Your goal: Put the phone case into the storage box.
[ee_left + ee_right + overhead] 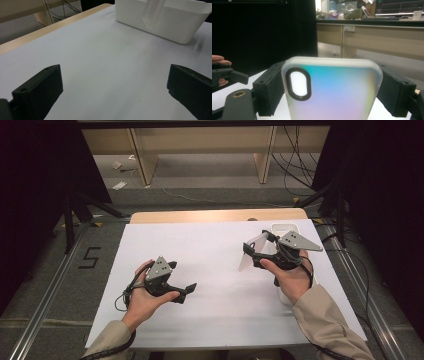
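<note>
A translucent phone case (337, 100) with an iridescent sheen and an oval camera cutout stands upright between the jaws of my right gripper (332, 75), which is shut on its two long edges. From above, that right gripper (254, 255) holds the case (248, 259) tilted over the white table sheet, just left of a white bin (283, 227). My left gripper (184, 291) rests low at the left of the sheet, pointing right, open with nothing in it. In the left gripper view, its wide-apart jaws (114, 72) frame bare sheet, with the case (152, 12) and the bin (175, 25) beyond.
The white sheet (210, 270) covers a wooden table (200, 215). Cables trail from both grippers. Dark stands and rails flank the table, with wooden desk legs and floor cables behind. The other gripper (227, 73) appears at the left edge of the right gripper view.
</note>
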A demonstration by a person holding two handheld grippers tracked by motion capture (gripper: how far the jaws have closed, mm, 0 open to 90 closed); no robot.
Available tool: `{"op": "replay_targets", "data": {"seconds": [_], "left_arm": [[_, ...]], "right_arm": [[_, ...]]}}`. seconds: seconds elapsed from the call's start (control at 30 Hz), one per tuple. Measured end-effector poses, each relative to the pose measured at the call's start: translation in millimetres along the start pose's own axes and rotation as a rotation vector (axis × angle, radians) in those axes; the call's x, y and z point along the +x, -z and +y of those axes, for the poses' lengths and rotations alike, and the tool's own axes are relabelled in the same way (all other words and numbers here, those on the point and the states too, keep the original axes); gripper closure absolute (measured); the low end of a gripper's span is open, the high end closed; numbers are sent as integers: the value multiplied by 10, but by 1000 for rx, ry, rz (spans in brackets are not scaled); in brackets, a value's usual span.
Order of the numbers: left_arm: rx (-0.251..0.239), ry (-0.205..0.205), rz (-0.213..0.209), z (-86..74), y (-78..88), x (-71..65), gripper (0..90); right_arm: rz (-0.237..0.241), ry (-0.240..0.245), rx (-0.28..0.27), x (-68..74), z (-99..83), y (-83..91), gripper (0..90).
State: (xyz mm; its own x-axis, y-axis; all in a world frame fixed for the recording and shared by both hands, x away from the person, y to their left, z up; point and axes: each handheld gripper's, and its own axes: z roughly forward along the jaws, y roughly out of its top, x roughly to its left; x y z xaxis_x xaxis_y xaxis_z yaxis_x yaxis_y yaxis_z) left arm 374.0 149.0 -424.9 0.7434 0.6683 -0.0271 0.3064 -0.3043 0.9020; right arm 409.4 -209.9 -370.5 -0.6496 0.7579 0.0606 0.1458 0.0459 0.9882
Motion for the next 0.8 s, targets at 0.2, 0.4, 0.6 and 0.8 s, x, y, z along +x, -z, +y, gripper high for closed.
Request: {"op": "replay_targets", "data": {"seconds": [0.2,0.4,0.6,0.8], "left_arm": [[1,5,4,-19,19,19,0],[2,5,-1,-32,10,14,0],[11,-2,-3,-44,-7,1,0],[12,-2,-3,-50,-13,1,0]], "right_arm": [[-13,-4,0,-40,7,15,180],[-26,-6,-2,-68,24,34,180],[-38,-9,-6,-111,35,55,180],[-58,-13,-10,-156,63,85,180]]}}
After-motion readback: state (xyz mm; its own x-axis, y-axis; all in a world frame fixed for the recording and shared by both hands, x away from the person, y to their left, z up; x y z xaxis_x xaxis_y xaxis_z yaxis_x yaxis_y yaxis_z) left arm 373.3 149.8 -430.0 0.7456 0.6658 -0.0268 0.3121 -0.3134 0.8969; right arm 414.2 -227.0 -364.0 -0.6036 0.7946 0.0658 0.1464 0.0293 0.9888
